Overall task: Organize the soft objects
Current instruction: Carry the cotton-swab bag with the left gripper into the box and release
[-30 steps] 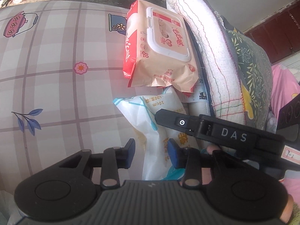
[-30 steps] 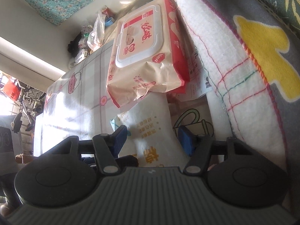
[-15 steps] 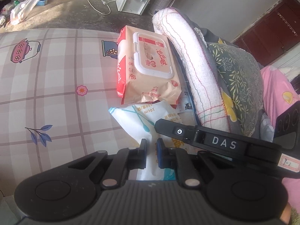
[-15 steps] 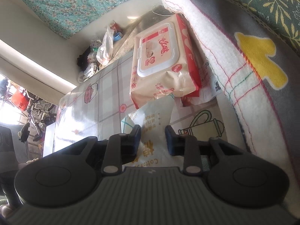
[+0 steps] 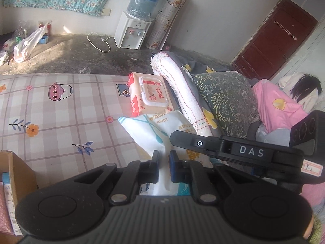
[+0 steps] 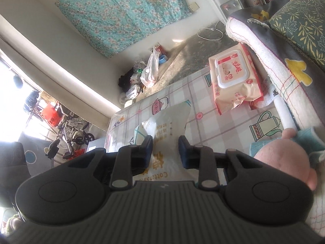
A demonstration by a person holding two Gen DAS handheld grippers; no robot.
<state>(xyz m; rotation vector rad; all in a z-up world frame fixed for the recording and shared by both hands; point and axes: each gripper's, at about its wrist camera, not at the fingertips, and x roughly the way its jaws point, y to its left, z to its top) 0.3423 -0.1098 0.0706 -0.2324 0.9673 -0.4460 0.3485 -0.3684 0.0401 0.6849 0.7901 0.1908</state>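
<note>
The tablecloth (image 5: 61, 122) is a pale pink-grey check with teapots, flowers and blue sprigs. The wipes pack (image 5: 150, 99) is peach and red with a white lid; the pouch (image 5: 154, 130) is white with teal lines. The pillow (image 5: 225, 101) is grey-green with yellow leaves, and the wall cloth (image 6: 126, 14) is teal floral.

Both wrist views look steeply down, close; both share checked tablecloth (image 5: 61, 109), wipes pack (image 6: 233, 75).

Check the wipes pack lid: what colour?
White lid with a red label strip on the peach and red wipes pack; clearest in the right wrist view.
</note>
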